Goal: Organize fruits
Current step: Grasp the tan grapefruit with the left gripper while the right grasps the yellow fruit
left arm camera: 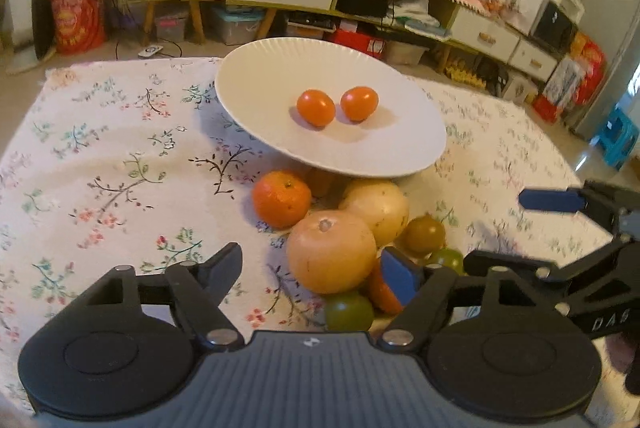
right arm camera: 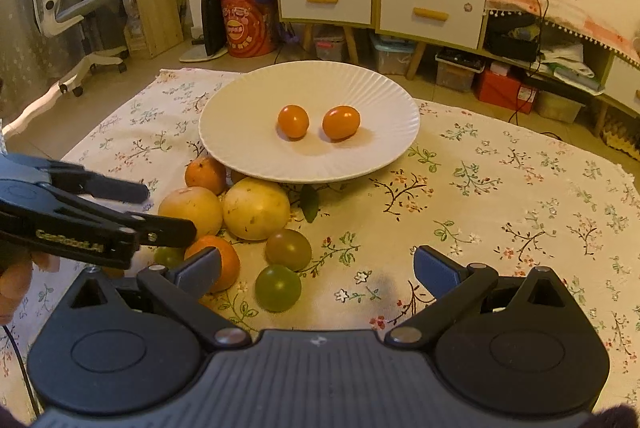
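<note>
A white plate on a foot holds two small orange tomatoes. In front of it on the cloth lie a mandarin, two big yellow fruits, an orange, a brownish tomato and green tomatoes. My left gripper straddles the nearer yellow fruit; a gap shows at its left finger, so it is open. My right gripper stands open, with a green tomato lying untouched between its fingers.
A floral cloth covers the table, whose far edge runs just behind the plate. Past it stand drawer cabinets, storage boxes and an office chair. A hand holds the left gripper at the left edge.
</note>
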